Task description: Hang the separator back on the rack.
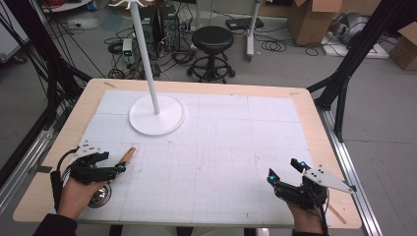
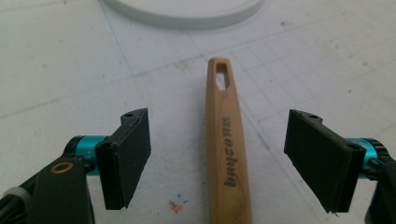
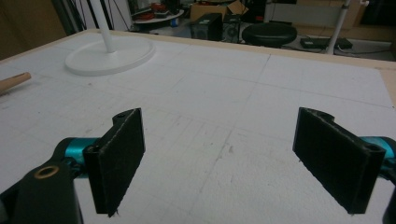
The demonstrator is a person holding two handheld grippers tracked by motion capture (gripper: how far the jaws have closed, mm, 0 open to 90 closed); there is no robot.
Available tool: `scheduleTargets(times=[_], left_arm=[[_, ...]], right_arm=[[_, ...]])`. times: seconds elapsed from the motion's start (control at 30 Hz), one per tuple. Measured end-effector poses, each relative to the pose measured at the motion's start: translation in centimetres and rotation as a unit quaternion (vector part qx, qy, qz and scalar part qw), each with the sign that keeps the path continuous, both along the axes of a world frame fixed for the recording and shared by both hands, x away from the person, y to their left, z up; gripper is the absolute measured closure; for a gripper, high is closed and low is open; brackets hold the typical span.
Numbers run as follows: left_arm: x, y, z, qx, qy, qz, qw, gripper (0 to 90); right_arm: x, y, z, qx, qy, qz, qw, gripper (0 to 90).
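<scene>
Straddling the wooden handle [image 2: 227, 140] near the table's left edge, my left gripper [image 2: 219, 158] stands released, pads clear on both sides. I should keep centred, lower, then squeeze evenly. My right gripper [image 3: 233, 158] waits released at near right.

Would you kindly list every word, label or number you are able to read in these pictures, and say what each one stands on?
"buyeous", or close to it: dark letters printed lengthwise along the light wooden handle with a slotted hanging hole, seen in the left gripper view; the letters run sideways and the middle ones are uncertain.
Cardboard boxes and the black electronics on the floor behind the table: any labels are too small and blurred to read.
White gridded table mat: no readable numbers.
</scene>
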State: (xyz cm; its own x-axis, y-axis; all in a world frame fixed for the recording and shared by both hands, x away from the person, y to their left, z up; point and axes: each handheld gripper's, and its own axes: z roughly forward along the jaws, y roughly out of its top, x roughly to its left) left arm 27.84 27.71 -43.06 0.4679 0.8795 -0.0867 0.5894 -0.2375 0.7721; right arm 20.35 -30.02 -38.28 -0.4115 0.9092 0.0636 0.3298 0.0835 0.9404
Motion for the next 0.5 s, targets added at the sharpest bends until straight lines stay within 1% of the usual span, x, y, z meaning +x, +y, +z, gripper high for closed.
scheduleTargets(times=[0.03,0.17,0.2,0.3,0.37,0.47,0.5], left_arm=[[0.06,-0.09,-0.15,0.004,0.008,-0.001,1.0000,24.0],[0.25,-0.61,-0.49,0.016,0.018,-0.011,0.9997,30.6],[0.31,-0.71,-0.57,0.021,0.021,-0.011,0.9995,33.4],[0.60,-0.87,-0.92,0.036,0.035,-0.010,0.9987,37.7],[0.57,-0.89,-0.90,0.042,0.034,-0.008,0.9985,40.7],[0.47,-0.91,-0.84,0.042,0.034,-0.010,0.9985,47.9],[0.47,-0.94,-0.85,0.044,0.034,-0.011,0.9984,48.6]], right_arm=[[0.02,-0.04,-0.01,0.001,0.000,-0.001,1.0000,15.9],[0.03,0.00,-0.01,0.000,0.001,0.000,1.0000,15.9],[0.02,0.07,-0.01,0.001,0.002,-0.001,1.0000,15.9],[0.06,0.06,-0.03,-0.001,0.002,0.000,1.0000,15.9],[0.02,0.03,-0.03,0.000,0.003,-0.001,1.0000,15.9],[0.04,-0.04,-0.04,0.000,0.003,-0.001,1.0000,15.9],[0.05,-0.04,-0.04,-0.001,0.003,-0.001,1.0000,15.9]])
